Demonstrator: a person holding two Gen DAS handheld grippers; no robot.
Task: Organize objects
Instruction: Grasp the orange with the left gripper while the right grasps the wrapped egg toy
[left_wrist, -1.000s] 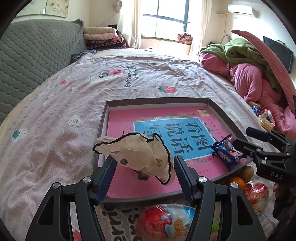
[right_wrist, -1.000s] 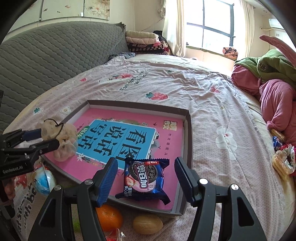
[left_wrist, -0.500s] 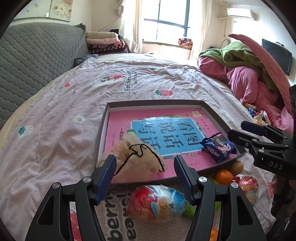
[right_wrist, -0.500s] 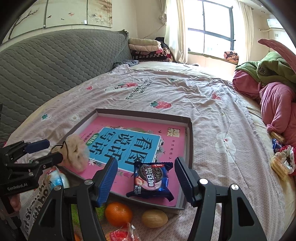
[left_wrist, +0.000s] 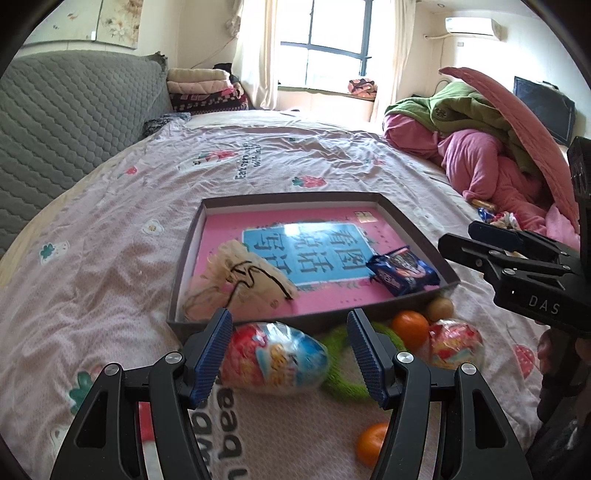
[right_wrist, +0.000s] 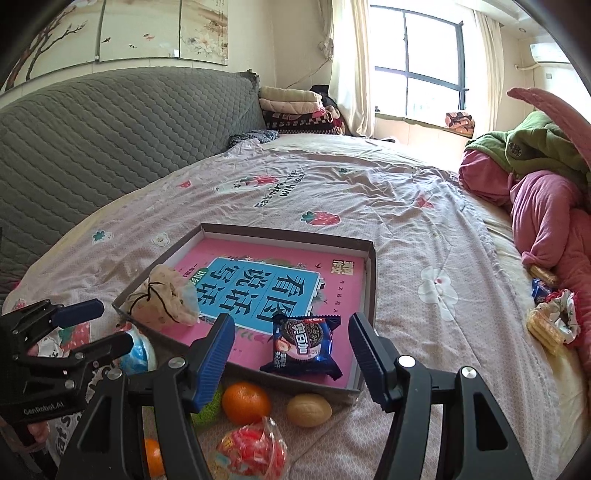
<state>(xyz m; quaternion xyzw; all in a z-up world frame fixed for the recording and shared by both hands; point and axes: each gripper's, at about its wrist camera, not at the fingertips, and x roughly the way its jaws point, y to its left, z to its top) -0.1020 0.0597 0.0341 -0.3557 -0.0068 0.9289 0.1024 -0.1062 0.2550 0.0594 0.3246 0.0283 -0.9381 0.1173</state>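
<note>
Beige pouch (left_wrist: 236, 280) and cookie pack (right_wrist: 303, 345) lie in tray (right_wrist: 371, 266).

Place: you are working in a home bedroom.
Bed: a bed (right_wrist: 369, 206) with a strawberry-print sheet fills your view.
Headboard: a grey quilted headboard (right_wrist: 110, 129) stands on the left.
Far end: folded blankets (right_wrist: 295, 107) sit beside a curtained window (right_wrist: 417, 62).
Right: rumpled quilts (left_wrist: 480, 147); an air conditioner (left_wrist: 472, 27) hangs high.

Both tools — left (left_wrist: 288, 354), right (right_wrist: 291, 354) — agape, empty
</note>
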